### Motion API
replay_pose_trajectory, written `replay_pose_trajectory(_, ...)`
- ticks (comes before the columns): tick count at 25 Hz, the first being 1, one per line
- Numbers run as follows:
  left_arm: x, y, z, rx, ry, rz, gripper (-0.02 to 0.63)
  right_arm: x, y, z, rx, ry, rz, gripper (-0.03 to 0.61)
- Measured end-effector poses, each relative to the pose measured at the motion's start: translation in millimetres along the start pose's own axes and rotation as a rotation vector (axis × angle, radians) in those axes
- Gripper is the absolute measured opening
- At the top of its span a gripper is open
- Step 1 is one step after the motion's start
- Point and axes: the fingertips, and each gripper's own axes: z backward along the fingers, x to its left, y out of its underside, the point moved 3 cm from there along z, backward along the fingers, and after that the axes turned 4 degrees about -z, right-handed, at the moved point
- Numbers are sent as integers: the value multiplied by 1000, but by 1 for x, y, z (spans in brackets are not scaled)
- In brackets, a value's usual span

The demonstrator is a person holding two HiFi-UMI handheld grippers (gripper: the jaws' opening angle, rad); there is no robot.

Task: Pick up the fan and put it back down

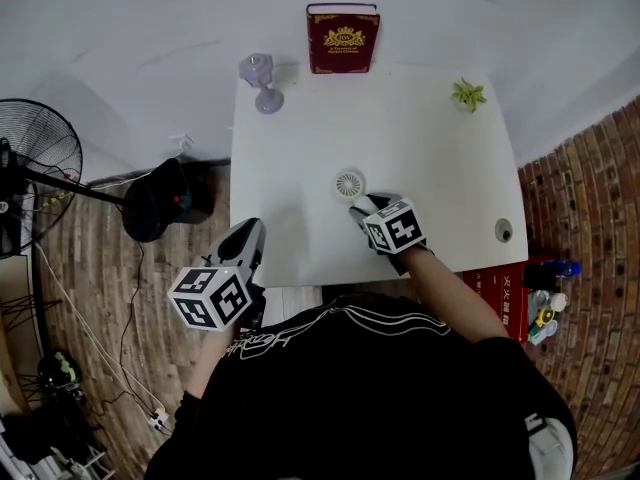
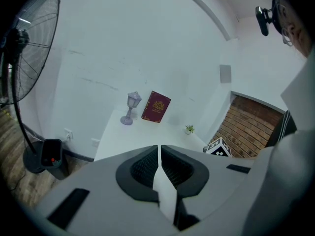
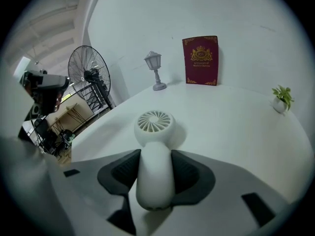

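A small white hand-held fan (image 1: 349, 183) lies flat on the white table (image 1: 300, 138) near its front edge, grille facing up. My right gripper (image 1: 361, 209) reaches it from the near side. In the right gripper view the fan's handle (image 3: 155, 178) sits between the dark pads, which press on both its sides, and the round grille head (image 3: 154, 122) sticks out ahead of my right gripper (image 3: 156, 161). My left gripper (image 1: 249, 236) hangs over the table's front left corner, away from the fan. Its jaws (image 2: 160, 154) are shut, with nothing in them.
At the table's far edge stand a dark red book (image 1: 343, 40), a small lilac lamp (image 1: 262, 83) and a tiny potted plant (image 1: 467, 94). A black floor fan (image 1: 30, 163) with its round base (image 1: 165, 200) stands left of the table. Brick floor and boxes lie to the right.
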Motion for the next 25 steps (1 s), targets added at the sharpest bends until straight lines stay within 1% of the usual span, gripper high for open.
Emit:
replay_pose_trajectory(4,-3,4,6,2,-2,4,43,4,-4,8,-33,-21,-14,193)
replay_pose_trajectory(7,-7,8,10,2,0,-1,43,7,-9,21,-82,-30,-33,193)
replay_pose_trajectory(12,-21,15,19,-1,17,-19,43,18,-14,54,-171,-31,-38,193)
replay_pose_trajectory(16,-38,18,26,-12,44,-44,43,34,-15,88,-252,-58,-64,193)
replay_pose_trajectory(25,-74,29,52,-25,84,-100,43,73,-7,173,-428,-88,-15,193)
